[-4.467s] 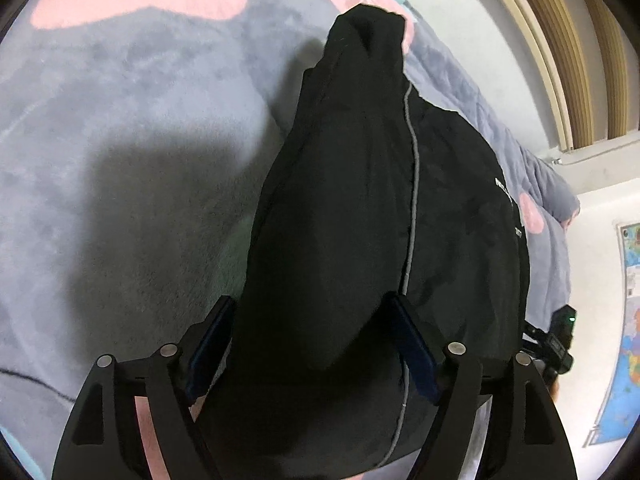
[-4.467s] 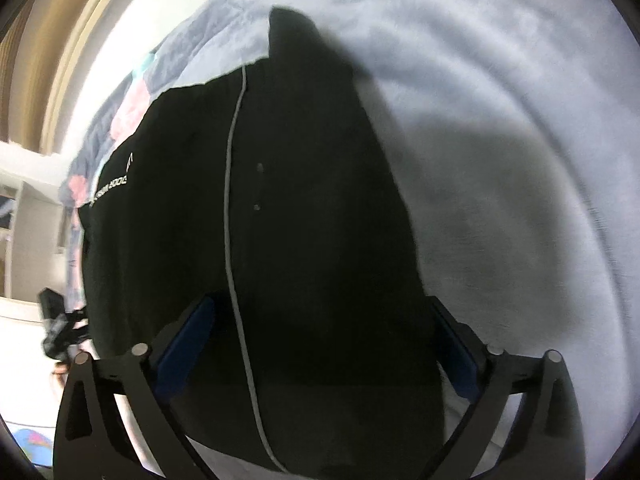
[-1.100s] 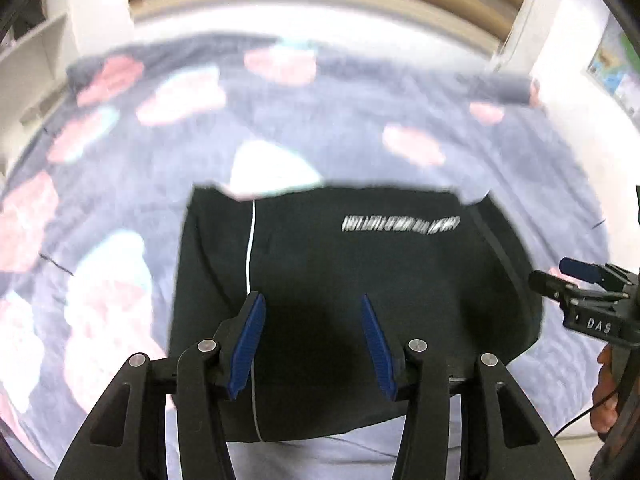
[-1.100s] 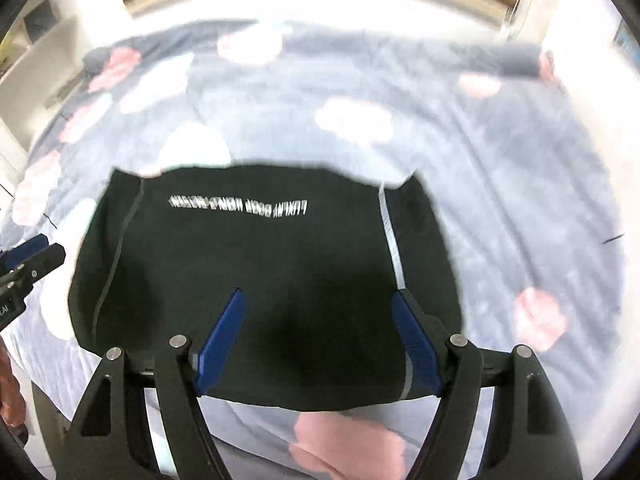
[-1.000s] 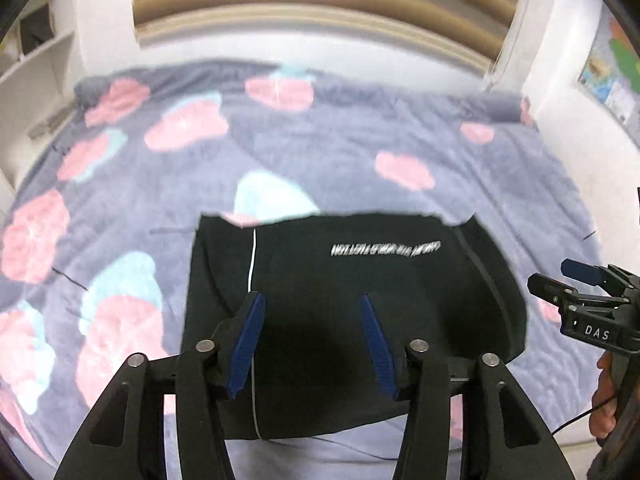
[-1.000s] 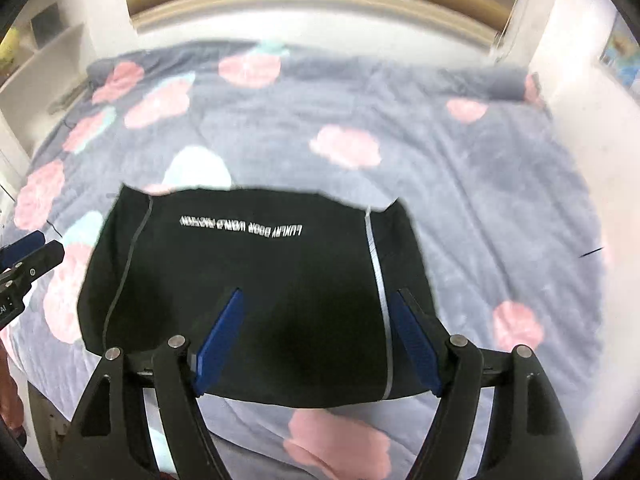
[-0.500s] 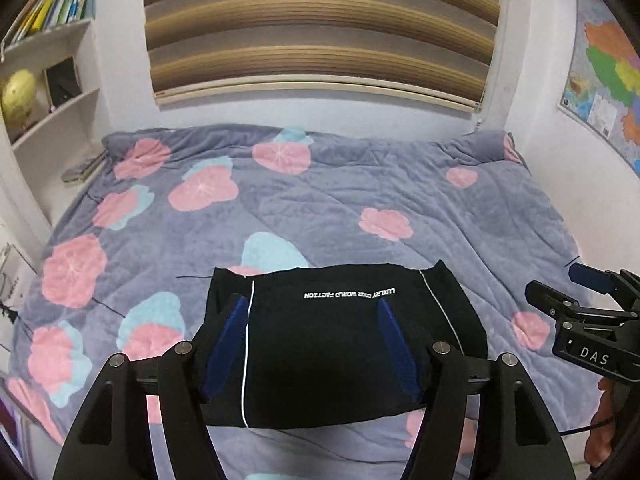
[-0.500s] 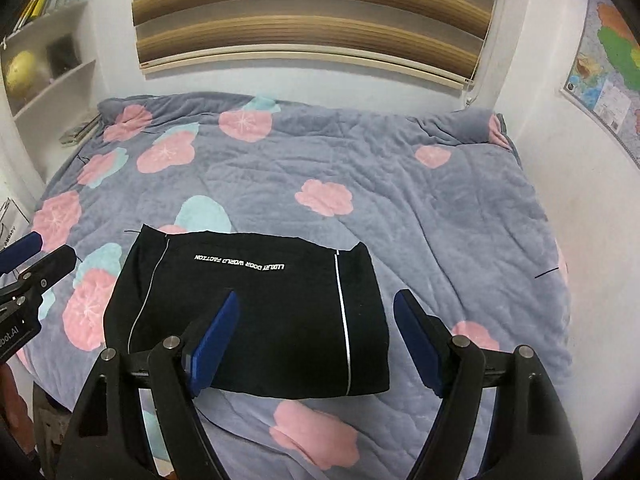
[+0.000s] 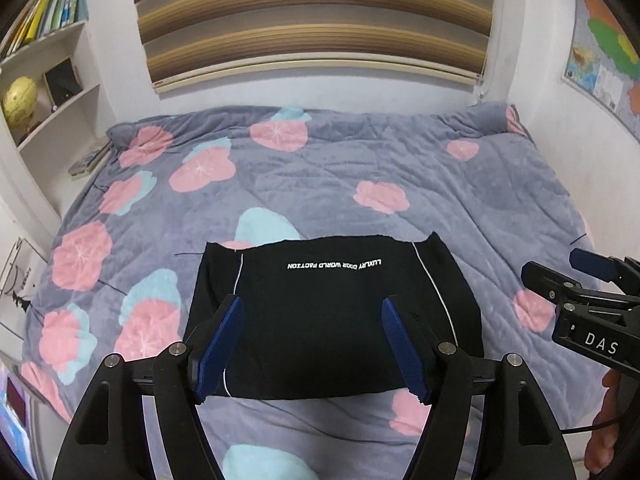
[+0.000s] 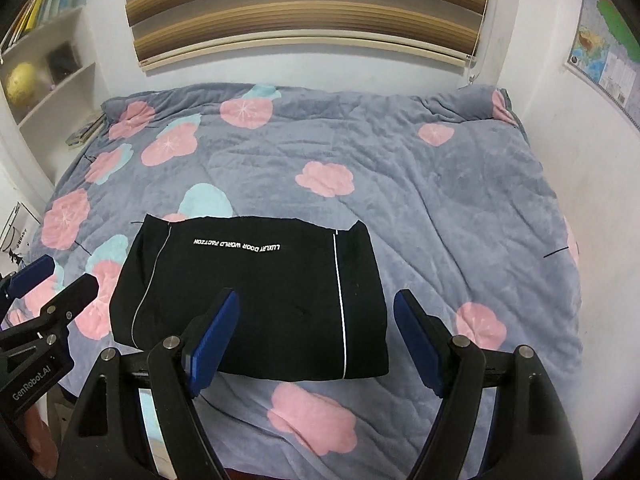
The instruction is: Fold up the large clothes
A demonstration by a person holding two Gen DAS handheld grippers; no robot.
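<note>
Both grippers, left gripper point(image 9: 310, 340) then right gripper point(image 10: 316, 338), hover with jaws spread, empty. Black garment point(image 10: 256, 296) lies folded near the bed's point(image 10: 460, 200) near edge; soft, limp, probably best pinched at corners.

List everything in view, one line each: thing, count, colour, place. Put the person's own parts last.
garment: one, black with white piping and lettering, folded flat on the near part of the bed
blanket: one, grey with pink and blue flowers, covering the bed
blind: one, brown striped, above the bed
shelves: white, left wall, holding books
globe: one, yellow, on a shelf
map: one, multicoloured, right wall
left tongs: black with blue pads, open, empty, above the garment
right tongs: same, open, empty
</note>
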